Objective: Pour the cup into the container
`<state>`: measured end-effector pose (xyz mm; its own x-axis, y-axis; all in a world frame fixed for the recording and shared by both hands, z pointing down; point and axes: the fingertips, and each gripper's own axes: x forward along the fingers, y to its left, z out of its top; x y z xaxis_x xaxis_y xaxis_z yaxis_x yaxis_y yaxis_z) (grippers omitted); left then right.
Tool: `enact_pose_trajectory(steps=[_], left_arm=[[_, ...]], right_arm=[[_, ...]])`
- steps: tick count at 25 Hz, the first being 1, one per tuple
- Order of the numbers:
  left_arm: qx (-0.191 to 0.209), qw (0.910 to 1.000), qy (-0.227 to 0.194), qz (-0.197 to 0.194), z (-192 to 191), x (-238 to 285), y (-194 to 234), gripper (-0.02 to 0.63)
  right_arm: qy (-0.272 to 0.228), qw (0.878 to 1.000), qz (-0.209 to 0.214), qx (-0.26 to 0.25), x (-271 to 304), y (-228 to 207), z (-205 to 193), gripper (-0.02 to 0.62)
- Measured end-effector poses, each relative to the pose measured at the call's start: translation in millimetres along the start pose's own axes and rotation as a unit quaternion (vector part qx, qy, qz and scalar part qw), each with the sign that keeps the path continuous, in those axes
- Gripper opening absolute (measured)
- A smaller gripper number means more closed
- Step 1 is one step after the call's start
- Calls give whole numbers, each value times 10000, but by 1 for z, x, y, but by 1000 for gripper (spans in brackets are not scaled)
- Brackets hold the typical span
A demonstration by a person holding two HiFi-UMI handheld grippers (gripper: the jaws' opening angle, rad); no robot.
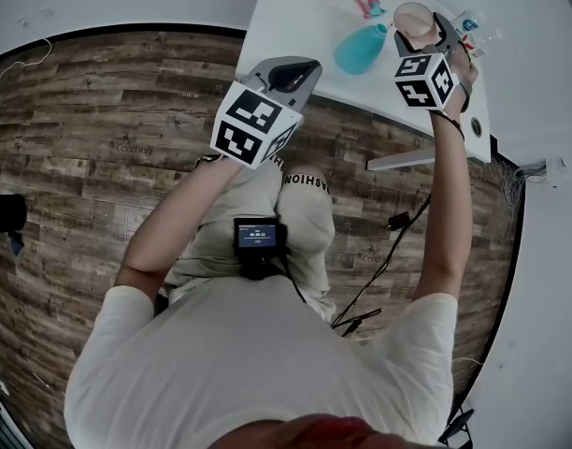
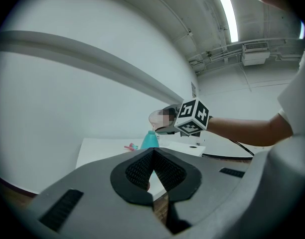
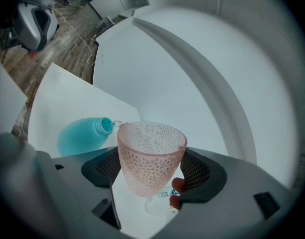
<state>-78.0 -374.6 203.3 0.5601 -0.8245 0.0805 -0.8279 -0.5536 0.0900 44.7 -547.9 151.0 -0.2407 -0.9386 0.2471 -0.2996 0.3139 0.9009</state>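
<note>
1. Table [image 1: 295,26]: white top, standing on a wood-plank floor [image 1: 99,138]. We count on it every loose item listed below.

2. Trousers [image 1: 305,181]: pale, worn by the person. We read "FASHION" in dark capitals near the waist. The screen of the small black chest device [image 1: 258,237] shows digits too small for us to read.

3. Left gripper [image 1: 291,75]: held short of the table's near edge, well apart from the other items. Its jaws are pressed together with nothing between them.

4. Right gripper [image 1: 423,34]: over the table's far right part, its jaws pinching the cup by the sides of the bowl.

5. Container [image 1: 361,49]: a teal bottle that stands upright on the table in the left gripper view, long axis vertical, with its open neck at the top. We find no label on it.

6. Cup [image 3: 150,156]: pink, dimpled and translucent, above the table and just beside the container's neck. It is tipped over, its long axis near level in the left gripper view, and its mouth points toward the container. A thin clear trickle joins its lip to the neck.

7. Small bottle [image 3: 165,195]: clear, lying beyond the cup. We cannot read the print on its blue-and-white label.

8. Pink and teal item [image 1: 368,7]: on the table behind the container. We cannot tell what it is.
</note>
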Motion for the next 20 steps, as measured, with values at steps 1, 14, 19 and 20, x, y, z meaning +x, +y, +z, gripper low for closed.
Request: enact_pose_trajectory(steps=[1, 14, 19, 20], left_arm=[[-2, 10000, 5, 5, 0, 0, 0, 11], [-23, 10000, 37, -20, -2, -1, 1, 11], [-31, 10000, 57, -22, -4, -2, 2, 11], [-31, 10000, 59, -20, -4, -2, 2, 11]], right_arm=[[4, 10000, -5, -11, 0, 0, 0, 371], [56, 9997, -152, -163, 1, -5, 5, 371], [96, 9994, -212, -252, 2, -6, 4, 371], [107, 9993, -232, -272, 2, -6, 3, 371]])
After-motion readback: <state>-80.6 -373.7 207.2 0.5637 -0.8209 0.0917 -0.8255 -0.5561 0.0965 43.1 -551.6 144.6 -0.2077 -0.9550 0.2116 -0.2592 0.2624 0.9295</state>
